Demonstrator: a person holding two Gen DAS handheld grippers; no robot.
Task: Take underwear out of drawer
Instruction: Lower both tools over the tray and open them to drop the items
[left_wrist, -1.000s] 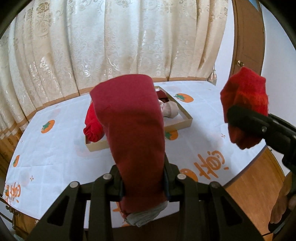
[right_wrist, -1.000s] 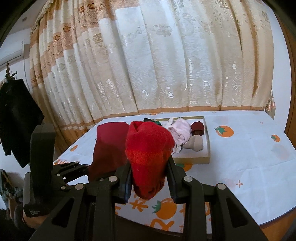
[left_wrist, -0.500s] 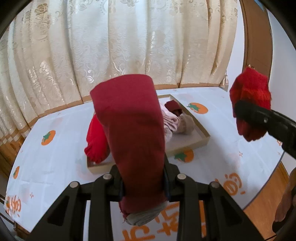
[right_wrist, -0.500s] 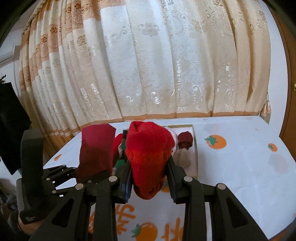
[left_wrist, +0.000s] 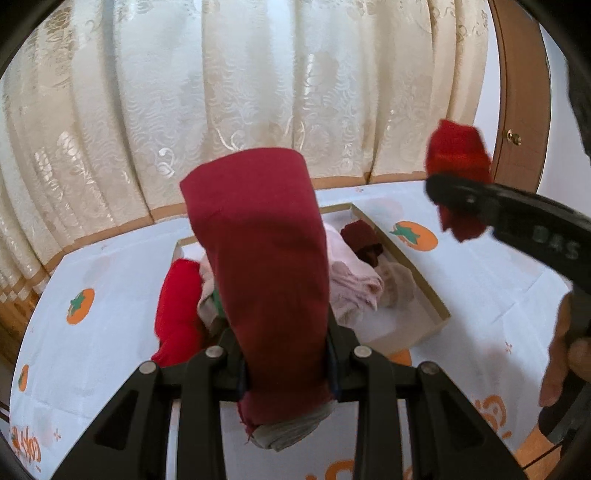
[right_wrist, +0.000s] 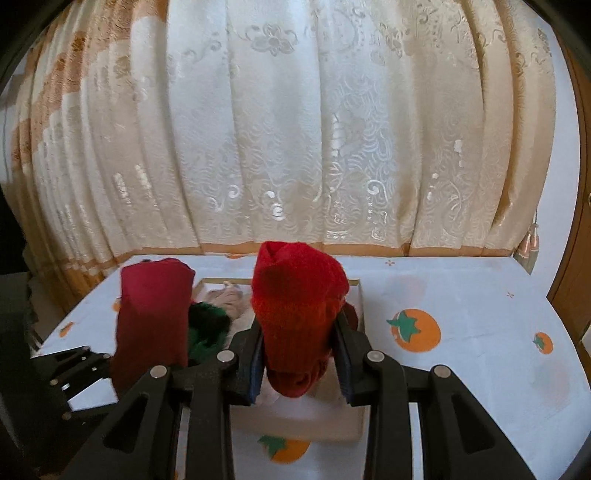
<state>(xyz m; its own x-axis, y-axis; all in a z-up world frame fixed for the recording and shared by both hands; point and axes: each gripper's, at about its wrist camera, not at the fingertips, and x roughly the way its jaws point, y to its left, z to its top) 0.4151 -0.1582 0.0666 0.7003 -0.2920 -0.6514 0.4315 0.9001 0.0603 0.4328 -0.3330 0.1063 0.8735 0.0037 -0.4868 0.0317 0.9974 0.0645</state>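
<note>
— What stands behind the table?
— A cream curtain (right_wrist: 295, 129) with a woven flower pattern and a tan hem fills the back; daylight glows through it.
— And the table (right_wrist: 480, 350) itself?
— It wears a white cloth (left_wrist: 110, 332) printed with orange persimmons.
— Anything at the sides?
— A wooden door (left_wrist: 517, 110) with a small brass knob (left_wrist: 514, 138) stands at the right, beside a pale wall (left_wrist: 561, 129).

Table (left_wrist: 110, 332), persimmon-print white cloth; open shallow box (left_wrist: 436, 310) resting on it.
</note>
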